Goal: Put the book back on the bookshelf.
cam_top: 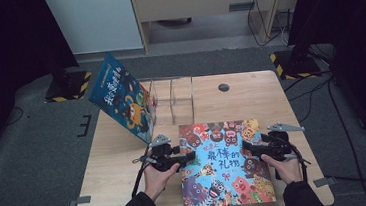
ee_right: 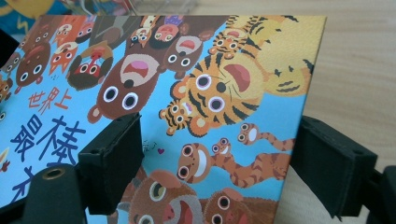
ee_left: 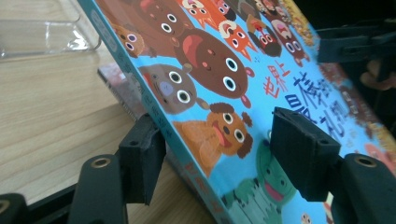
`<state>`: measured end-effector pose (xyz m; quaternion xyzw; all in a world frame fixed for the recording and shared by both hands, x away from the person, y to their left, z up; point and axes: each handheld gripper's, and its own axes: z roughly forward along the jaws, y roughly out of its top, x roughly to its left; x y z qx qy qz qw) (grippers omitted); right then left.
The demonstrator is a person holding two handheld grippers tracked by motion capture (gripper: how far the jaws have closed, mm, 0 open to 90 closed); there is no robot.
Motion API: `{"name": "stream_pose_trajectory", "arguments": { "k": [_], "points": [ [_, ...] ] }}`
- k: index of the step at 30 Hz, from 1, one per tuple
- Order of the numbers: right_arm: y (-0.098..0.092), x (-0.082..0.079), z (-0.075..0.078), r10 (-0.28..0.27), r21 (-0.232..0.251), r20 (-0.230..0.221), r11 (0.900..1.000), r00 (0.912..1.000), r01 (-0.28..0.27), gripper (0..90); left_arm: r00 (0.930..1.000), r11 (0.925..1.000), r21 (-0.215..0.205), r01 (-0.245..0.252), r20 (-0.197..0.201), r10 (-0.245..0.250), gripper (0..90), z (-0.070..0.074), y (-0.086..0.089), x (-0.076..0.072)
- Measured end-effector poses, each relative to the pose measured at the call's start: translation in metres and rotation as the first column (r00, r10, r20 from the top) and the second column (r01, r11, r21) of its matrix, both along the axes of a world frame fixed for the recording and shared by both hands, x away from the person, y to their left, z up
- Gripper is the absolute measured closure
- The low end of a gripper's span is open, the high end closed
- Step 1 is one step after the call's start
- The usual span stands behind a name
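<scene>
Lab: hazard-taped stands [cam_top: 288, 61], cables [cam_top: 320, 91]

The left hand [cam_top: 158, 178] comes in from the bottom, sleeve dark, palm wrapped round the body of the left gripper [cam_top: 189, 156], which points level toward the right gripper [cam_top: 247, 147]. Its jaws stand apart, one pad [ee_left: 142, 156] low on one side of the camera, the other pad [ee_left: 303, 149] well across from it. The right hand [cam_top: 286, 168] holds its gripper pointing back at the left one, jaws likewise apart, pads [ee_right: 112, 158] wide of each other.
</scene>
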<state>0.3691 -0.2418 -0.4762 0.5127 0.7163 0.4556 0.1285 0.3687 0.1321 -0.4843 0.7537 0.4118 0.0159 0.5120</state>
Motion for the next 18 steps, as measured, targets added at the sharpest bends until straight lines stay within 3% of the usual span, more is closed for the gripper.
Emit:
{"name": "stream_pose_trajectory", "arguments": {
  "k": [4, 9, 18],
  "points": [
    [0.000, -0.002, 0.008, -0.005, 0.018, 0.062, 1.000, 0.9981, 0.004, 22.6, 0.9982, 0.9999, 0.010, -0.009, 0.059, 0.009, 36.3, 0.012, 0.001, -0.003],
    [-0.001, -0.006, 0.019, -0.014, 0.054, 0.149, 0.999, 0.9887, 0.006, 26.2, 0.9935, 0.9999, 0.016, -0.003, 0.114, 0.001, 40.0, 0.027, 0.006, -0.006],
    [0.002, -0.006, 0.028, -0.006, 0.066, 0.222, 0.998, 0.9749, -0.009, 27.0, 0.9851, 0.9997, 0.023, -0.006, 0.172, 0.002, 41.3, 0.038, 0.010, -0.008]
  ]
}}
